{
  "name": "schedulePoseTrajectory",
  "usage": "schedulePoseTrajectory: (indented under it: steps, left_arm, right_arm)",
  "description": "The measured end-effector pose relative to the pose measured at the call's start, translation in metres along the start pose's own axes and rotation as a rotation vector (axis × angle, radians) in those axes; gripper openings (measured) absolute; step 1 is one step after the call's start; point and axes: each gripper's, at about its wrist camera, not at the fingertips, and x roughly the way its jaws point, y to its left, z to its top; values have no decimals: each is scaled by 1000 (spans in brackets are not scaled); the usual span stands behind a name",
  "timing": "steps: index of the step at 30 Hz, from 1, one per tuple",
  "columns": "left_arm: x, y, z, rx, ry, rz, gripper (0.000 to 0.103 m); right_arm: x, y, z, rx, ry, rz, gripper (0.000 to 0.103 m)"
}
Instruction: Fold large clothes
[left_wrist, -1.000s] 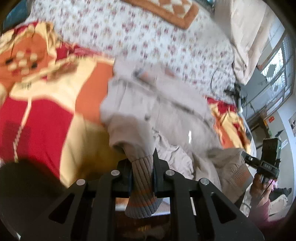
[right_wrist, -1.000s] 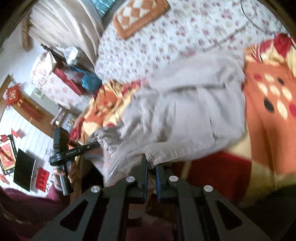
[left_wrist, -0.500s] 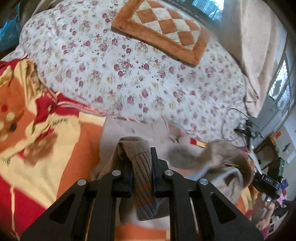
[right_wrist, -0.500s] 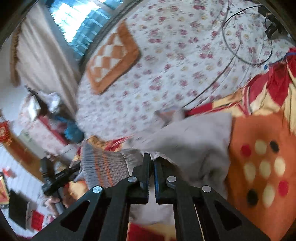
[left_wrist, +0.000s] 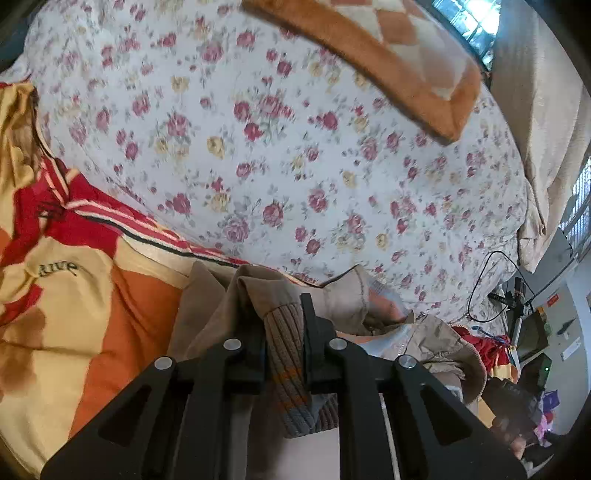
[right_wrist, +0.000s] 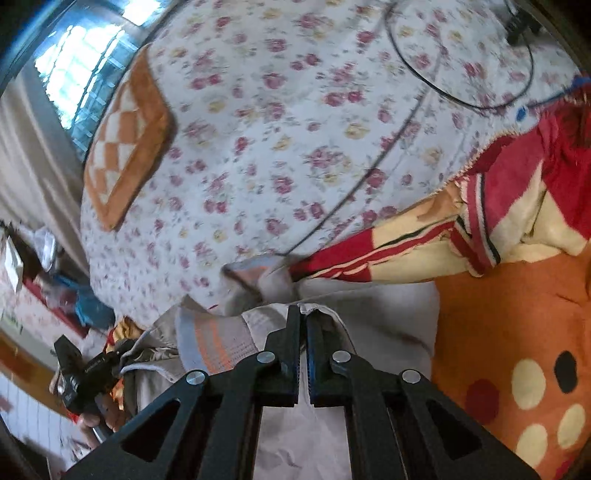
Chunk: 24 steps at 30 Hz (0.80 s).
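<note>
A beige jacket (left_wrist: 218, 310) lies bunched on the red and orange blanket (left_wrist: 74, 295), close to the floral quilt. My left gripper (left_wrist: 282, 308) pinches the jacket's ribbed brown band with orange stripes (left_wrist: 286, 350). Its jaws are opening slightly, with the band still pressed between the pads. In the right wrist view my right gripper (right_wrist: 303, 314) is shut on a thin edge of the jacket (right_wrist: 369, 321). The striped ribbed band (right_wrist: 218, 343) shows just left of it. The jacket's collar (right_wrist: 255, 273) pokes out ahead of the fingers.
A floral quilt (left_wrist: 295, 147) fills the far side, with an orange checked cushion (left_wrist: 388, 55) on it. A black cable (right_wrist: 461, 74) loops over the quilt at the right. A curtain (left_wrist: 546, 129) hangs by the window. A hand (right_wrist: 88, 417) holds a device at the lower left.
Both grippers have carried the jacket's lower edge away from me toward the floral quilt, doubling the jacket over itself. The quilt and cushion now loom much closer in both views.
</note>
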Motion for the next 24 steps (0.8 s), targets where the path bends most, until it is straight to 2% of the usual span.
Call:
schedulePoseTrajectory:
  steps: [2,3,4,6,7,9,10,12,14,16,19,23,24]
  left_arm:
    - [11,4,-2,-7,50,-1,21]
    - [12,4,-3,-4,61,7,32]
    - [11,2,-3,7,73,22,48]
    - [-1,-4,-2,30,52,27,66]
    - [-9,-8,-2,46,27,29,75]
    - [-24,-14,-1,91,-16,59,86]
    - [-26,-15,-1,106,-24,70,86]
    - [-30,-18,-4,141,-8,112,86]
    - [-22,-13,-9,138,49,156,86]
    - [-13,-4,-14,118,93,169,86]
    - [-4,7,-17,100,133,198,86]
    - [0,19,-13,52,141,198,85]
    - [1,21,-12,49,145,200,85]
  right_arm:
    - [7,-4,-2,-27,-9,-55,2]
    - [10,-5,-4,-45,-5,-99,5]
    - [9,-5,-5,-53,0,-140,10]
    - [-3,-3,-3,-61,-19,-157,49]
    - [-13,0,-2,-74,-35,-132,54]
    - [-31,11,-2,-141,-64,-108,56]
    - [-34,17,-3,-178,-75,-122,57]
    - [-40,31,-6,-267,-79,-155,68]
    - [-32,44,-8,-340,-38,-189,69]
    - [-15,58,-10,-428,27,-239,70]
    - [18,70,-9,-509,94,-276,76]
    - [67,63,7,-486,221,-307,77]
    - [80,58,12,-440,268,-274,67]
